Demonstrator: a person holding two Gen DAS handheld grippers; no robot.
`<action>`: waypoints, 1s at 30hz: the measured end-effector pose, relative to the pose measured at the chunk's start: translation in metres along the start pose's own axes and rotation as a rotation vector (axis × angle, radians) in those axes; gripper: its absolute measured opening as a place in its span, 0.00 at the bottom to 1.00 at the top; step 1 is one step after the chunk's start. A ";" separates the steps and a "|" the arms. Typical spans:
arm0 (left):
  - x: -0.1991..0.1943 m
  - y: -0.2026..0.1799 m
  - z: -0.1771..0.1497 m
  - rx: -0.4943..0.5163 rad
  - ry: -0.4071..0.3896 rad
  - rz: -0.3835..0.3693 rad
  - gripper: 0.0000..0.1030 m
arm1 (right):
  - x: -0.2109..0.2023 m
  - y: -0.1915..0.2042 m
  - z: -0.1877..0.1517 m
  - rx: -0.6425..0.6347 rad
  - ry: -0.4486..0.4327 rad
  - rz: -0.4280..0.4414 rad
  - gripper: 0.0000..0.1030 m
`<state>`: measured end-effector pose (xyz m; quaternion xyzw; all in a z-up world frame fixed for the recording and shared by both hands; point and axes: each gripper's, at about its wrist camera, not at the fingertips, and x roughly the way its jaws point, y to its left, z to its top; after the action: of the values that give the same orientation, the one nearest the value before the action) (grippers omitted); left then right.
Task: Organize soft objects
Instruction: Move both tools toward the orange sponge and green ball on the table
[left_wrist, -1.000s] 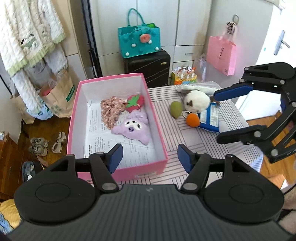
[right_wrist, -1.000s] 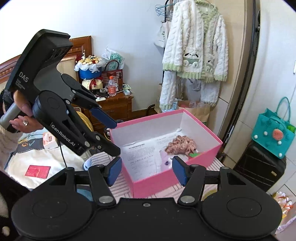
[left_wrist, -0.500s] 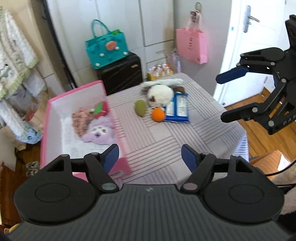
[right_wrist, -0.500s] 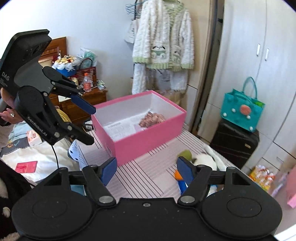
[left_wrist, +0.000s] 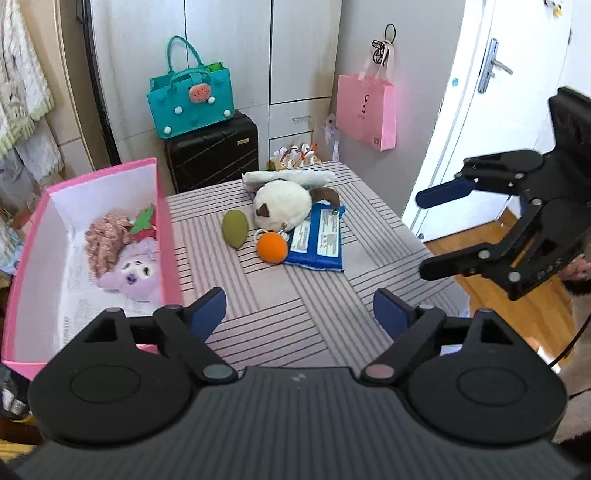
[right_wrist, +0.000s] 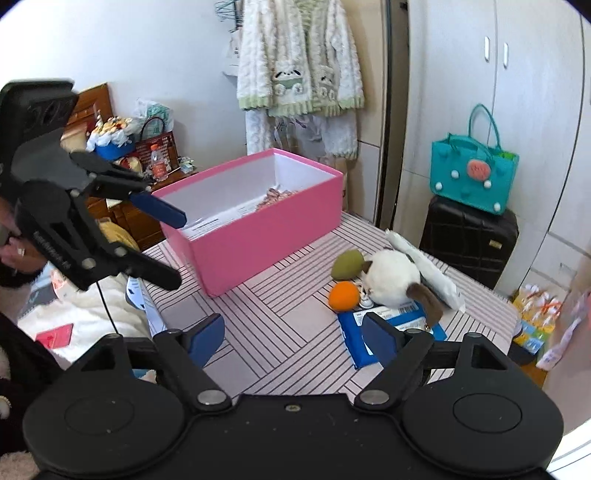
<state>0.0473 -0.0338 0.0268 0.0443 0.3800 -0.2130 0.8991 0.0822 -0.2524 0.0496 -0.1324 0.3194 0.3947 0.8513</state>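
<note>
A pink box (left_wrist: 168, 229) (right_wrist: 258, 240) stands on the striped table and holds a purple plush (left_wrist: 131, 273), a pinkish frilly piece (left_wrist: 103, 240) and a red strawberry plush (left_wrist: 142, 221). To its right lie a green soft piece (left_wrist: 234, 229) (right_wrist: 347, 264), an orange ball (left_wrist: 272, 248) (right_wrist: 344, 294) and a white-and-brown plush (left_wrist: 282, 206) (right_wrist: 393, 277). My left gripper (left_wrist: 299, 310) (right_wrist: 179, 251) hovers over the near table, jaws opening, nothing between them. My right gripper (right_wrist: 293, 332) (left_wrist: 421, 232) comes in from the right, jaws opening too, nothing between them.
A blue wipes pack (left_wrist: 319, 240) lies beside the ball, a white pack (left_wrist: 291, 177) behind the plush. Beyond the table stand a black suitcase (left_wrist: 212, 151) with a teal bag (left_wrist: 190, 96), and a pink bag (left_wrist: 367, 107) hangs on the wall. A door (left_wrist: 495, 110) is right.
Both grippers swung away from the pink box toward the loose toys on the right and sank a little. Both pairs of jaws have spread wider.
</note>
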 end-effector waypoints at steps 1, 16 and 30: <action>0.006 0.000 0.000 -0.007 0.002 -0.002 0.84 | 0.003 -0.005 -0.002 0.012 0.000 0.006 0.83; 0.076 0.002 -0.005 -0.108 -0.080 0.046 0.85 | 0.050 -0.062 -0.024 0.027 -0.042 -0.099 0.83; 0.154 -0.005 -0.003 -0.190 -0.130 0.127 0.82 | 0.071 -0.090 -0.029 0.012 -0.082 -0.137 0.82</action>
<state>0.1389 -0.0912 -0.0837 -0.0311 0.3358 -0.1212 0.9336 0.1716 -0.2834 -0.0206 -0.1326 0.2766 0.3385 0.8895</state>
